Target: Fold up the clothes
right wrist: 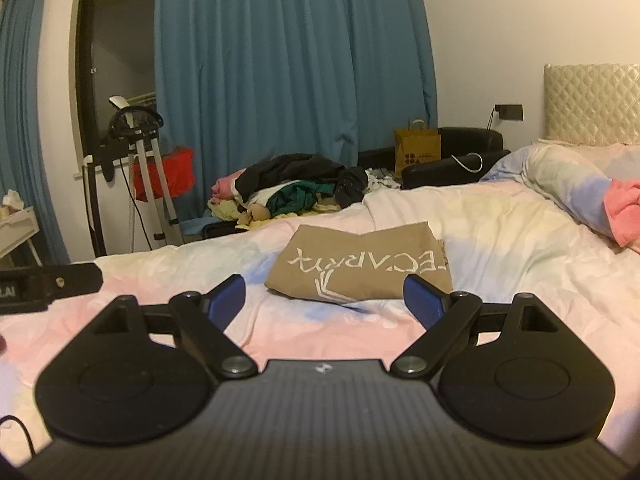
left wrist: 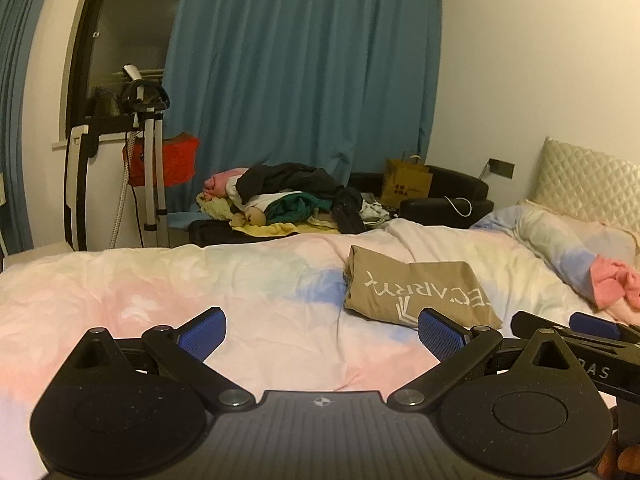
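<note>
A: Bed [right wrist: 500, 240] fills both views under a pastel duvet; blue curtains [right wrist: 280, 60] hang behind.

B: Beyond it?

A: A heap of loose clothes [right wrist: 296, 188], a paper bag [right wrist: 418, 150], a pink cloth [right wrist: 624, 208] at the pillow end.

B: The tan folded shirt [right wrist: 360, 264]?

A: Flat on the duvet, ahead of the right claw [right wrist: 324, 300]; nothing lies between. Both it and the left claw [left wrist: 322, 334] stand spread, empty.

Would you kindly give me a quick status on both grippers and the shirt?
Left gripper open, empty. Right gripper open, empty. Folded tan cotton T-shirt with white lettering lies flat on pastel bedspread, untouched. Nothing in the way.
</note>
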`<state>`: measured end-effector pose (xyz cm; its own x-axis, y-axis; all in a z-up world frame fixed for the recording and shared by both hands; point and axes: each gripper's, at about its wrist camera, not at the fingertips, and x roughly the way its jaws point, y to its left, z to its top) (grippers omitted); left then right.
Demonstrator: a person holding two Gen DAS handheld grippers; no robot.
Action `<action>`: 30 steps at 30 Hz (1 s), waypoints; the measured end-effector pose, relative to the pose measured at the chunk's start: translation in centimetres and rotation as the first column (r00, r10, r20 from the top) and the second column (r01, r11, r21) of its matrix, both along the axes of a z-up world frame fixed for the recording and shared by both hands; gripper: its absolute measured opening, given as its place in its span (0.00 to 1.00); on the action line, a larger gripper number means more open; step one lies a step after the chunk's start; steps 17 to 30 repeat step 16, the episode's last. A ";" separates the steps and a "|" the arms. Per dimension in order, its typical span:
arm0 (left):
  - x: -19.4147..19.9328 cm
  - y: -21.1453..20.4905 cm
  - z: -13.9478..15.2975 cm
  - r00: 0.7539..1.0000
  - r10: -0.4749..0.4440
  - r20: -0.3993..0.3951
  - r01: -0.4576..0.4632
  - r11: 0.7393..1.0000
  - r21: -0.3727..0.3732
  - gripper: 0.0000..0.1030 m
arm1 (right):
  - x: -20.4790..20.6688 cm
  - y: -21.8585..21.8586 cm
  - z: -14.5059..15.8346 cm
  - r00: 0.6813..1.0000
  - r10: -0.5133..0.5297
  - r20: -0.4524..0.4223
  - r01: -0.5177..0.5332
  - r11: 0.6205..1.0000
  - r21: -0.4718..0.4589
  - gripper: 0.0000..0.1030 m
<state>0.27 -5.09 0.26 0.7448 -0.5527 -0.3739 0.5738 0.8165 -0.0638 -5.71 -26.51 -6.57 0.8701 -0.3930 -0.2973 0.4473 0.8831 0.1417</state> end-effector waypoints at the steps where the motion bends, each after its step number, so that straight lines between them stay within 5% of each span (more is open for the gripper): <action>1: -0.1 -0.1 0.0 1.000 -0.002 0.005 0.002 1.000 0.003 1.00 | 0.1 0.0 -0.1 1.000 0.003 -0.004 -0.003 1.000 0.003 0.85; 30: -0.4 -0.3 -0.3 1.000 0.008 0.012 -0.008 1.000 0.019 1.00 | 0.1 0.1 -0.1 1.000 0.021 -0.022 -0.021 1.000 0.014 0.85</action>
